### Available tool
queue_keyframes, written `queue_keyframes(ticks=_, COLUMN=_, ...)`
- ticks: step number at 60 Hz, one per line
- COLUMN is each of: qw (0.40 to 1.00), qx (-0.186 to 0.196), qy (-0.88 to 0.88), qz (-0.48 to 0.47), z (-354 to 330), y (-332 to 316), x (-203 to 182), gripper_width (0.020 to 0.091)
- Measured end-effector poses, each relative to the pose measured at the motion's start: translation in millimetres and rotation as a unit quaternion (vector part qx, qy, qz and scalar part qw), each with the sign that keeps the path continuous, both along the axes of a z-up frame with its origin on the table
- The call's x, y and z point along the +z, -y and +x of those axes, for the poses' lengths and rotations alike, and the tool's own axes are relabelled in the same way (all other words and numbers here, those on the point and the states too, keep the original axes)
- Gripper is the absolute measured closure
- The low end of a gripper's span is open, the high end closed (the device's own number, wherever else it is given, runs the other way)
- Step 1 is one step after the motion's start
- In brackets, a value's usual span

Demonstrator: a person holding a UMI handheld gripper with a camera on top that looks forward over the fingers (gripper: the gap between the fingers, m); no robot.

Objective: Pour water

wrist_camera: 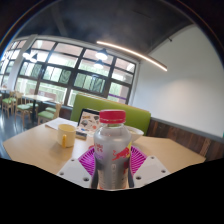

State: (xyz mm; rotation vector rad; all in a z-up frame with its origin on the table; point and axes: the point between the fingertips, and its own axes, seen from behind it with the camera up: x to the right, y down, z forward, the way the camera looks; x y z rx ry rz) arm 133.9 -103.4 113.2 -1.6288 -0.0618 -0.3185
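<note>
— Closest to my camera is the water bottle (112, 150), standing right between the fingers of my gripper (113, 160).

— What does it look like?

— Clear plastic, a pink-red cap on top, and a label band with pink and red print just under the shoulder. Its body fills the space between the two pink pads (91, 158).

— Which way does it point?

— Upright. Its long axis runs vertically, cap up, neck slightly toward me.

— Are you gripping it?

— Both pads sit tight against its sides, so I read the fingers as closed on it, opened only as wide as the bottle.

— What's beyond?

— On the wooden table (30, 148), a yellow cup (67, 135) left of the bottle, well apart from it. Behind that, a green bench (90, 105) and big windows (70, 70).
</note>
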Motion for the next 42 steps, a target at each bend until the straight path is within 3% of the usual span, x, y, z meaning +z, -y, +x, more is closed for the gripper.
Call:
queue_keyframes(ticks=13, qw=0.974, qx=-0.052, qy=0.219, qz=-0.003, z=20, y=-32, x=77, gripper_width=0.0700)
queue_keyframes(ticks=23, qw=0.887, qx=-0.071, qy=0.456, qz=-0.022, z=-2, y=-94, x=123, gripper_width=0.0700)
queue_keyframes(ticks=31, qw=0.787, qx=-0.073, qy=0.611, qz=-0.052, z=-29, y=-148, x=119, gripper_width=0.0700)
queue_keyframes(ticks=36, qw=0.723, qx=-0.056, qy=0.685, qz=-0.076, z=-46, y=-187, x=89, gripper_width=0.0700)
queue_keyframes(ticks=42, qw=0.605, qx=-0.053, qy=0.790, qz=-0.085, z=-65, y=-212, x=73, gripper_width=0.0700)
